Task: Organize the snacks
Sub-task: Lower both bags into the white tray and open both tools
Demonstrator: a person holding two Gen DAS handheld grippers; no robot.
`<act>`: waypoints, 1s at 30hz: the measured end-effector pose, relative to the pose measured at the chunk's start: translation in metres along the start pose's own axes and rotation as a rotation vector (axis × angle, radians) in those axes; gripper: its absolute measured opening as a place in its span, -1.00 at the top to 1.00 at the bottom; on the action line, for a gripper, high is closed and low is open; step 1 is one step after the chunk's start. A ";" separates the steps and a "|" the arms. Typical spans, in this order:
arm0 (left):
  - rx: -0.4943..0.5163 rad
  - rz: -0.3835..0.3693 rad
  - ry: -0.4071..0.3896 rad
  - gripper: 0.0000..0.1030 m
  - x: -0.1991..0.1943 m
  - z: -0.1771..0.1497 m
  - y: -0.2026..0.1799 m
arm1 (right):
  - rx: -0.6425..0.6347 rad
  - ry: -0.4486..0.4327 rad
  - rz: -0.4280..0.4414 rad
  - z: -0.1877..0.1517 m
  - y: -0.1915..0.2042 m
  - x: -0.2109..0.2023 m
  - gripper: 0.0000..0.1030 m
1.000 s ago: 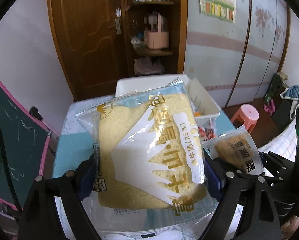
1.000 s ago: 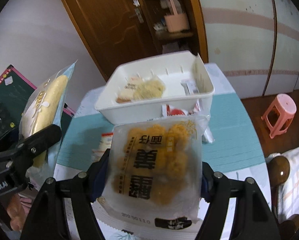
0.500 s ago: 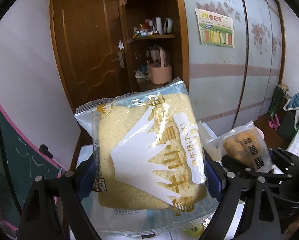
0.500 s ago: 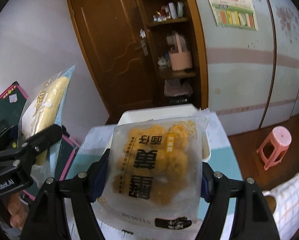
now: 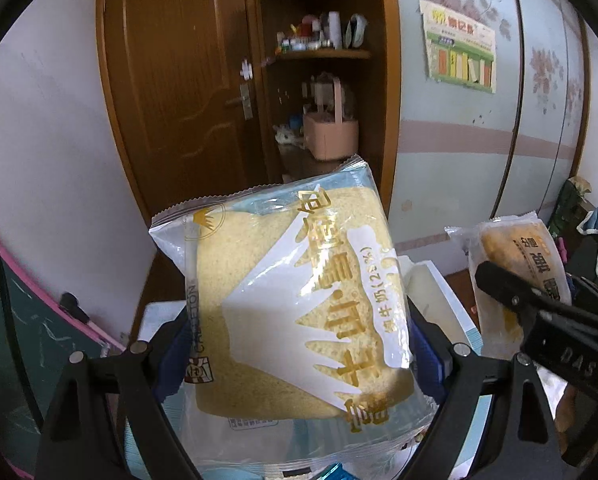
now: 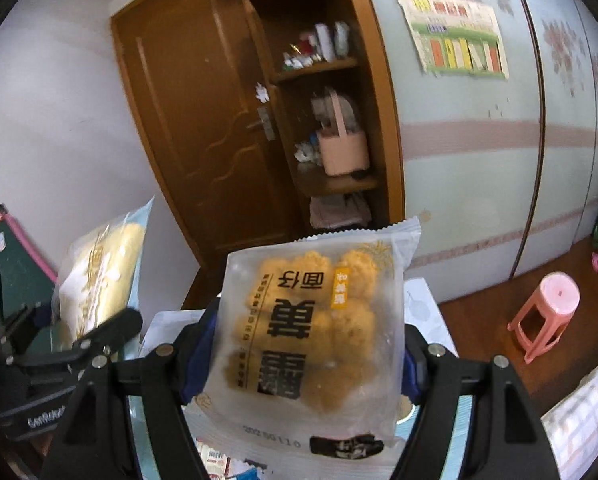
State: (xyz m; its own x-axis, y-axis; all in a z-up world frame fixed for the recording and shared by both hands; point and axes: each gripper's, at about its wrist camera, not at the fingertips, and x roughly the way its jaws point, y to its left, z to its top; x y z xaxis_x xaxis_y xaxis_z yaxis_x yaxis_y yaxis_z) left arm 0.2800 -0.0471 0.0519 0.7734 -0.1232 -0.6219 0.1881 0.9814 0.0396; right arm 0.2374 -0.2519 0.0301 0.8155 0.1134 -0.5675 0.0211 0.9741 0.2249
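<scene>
While both packets are held up in the air, neither has reached a resting place yet, so the sorting looks to be in mid-carry. The left hand-held gripper (image 5: 299, 354) is clamped on the sides of a clear bread packet (image 5: 291, 300) with a pale yellow slice and gold lettering, its blue pads pressed against the wrapper. The right hand-held gripper (image 6: 305, 360) is closed on a frosted bag of golden puffs (image 6: 315, 328) in the same way, gripping it by both edges. Each packet stands nearly upright in front of its camera, and in each view the other one shows off to the side, near but apart.

As a judgement, two snacks are picked up and the placing is still to do; how many others are already sorted cannot be told, because the packets hide most of what lies below. A white tray (image 5: 427, 284) peeks out just behind the bread packet on the right, its contents hidden. A few small wrappers (image 6: 219, 458) lie on the table (image 6: 455, 432) at the near edge, so some loose items seem left.

That table has a teal cover with a white printed border. Beyond it stand a brown wooden door (image 5: 179, 92), an open corner shelf with a pink basket (image 5: 331, 136), pale sliding wardrobe panels with a poster (image 5: 459, 58), and a pink stool (image 6: 547, 316) on the wooden floor to the right.
</scene>
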 end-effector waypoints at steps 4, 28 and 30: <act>-0.009 -0.001 0.045 -0.74 0.034 -0.007 0.000 | 0.031 0.060 -0.026 -0.007 -0.012 0.035 -0.43; -0.028 -0.044 0.236 -0.92 0.140 -0.053 -0.007 | 0.135 0.282 0.006 -0.051 -0.038 0.101 -0.67; -0.028 -0.045 0.230 -0.92 0.129 -0.058 -0.006 | 0.131 0.286 0.012 -0.053 -0.035 0.099 -0.67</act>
State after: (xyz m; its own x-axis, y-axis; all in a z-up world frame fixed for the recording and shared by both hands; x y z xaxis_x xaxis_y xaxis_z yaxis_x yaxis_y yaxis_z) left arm 0.3431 -0.0600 -0.0739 0.6060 -0.1335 -0.7842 0.1998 0.9798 -0.0123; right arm 0.2871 -0.2643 -0.0760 0.6206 0.1936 -0.7599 0.1020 0.9409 0.3230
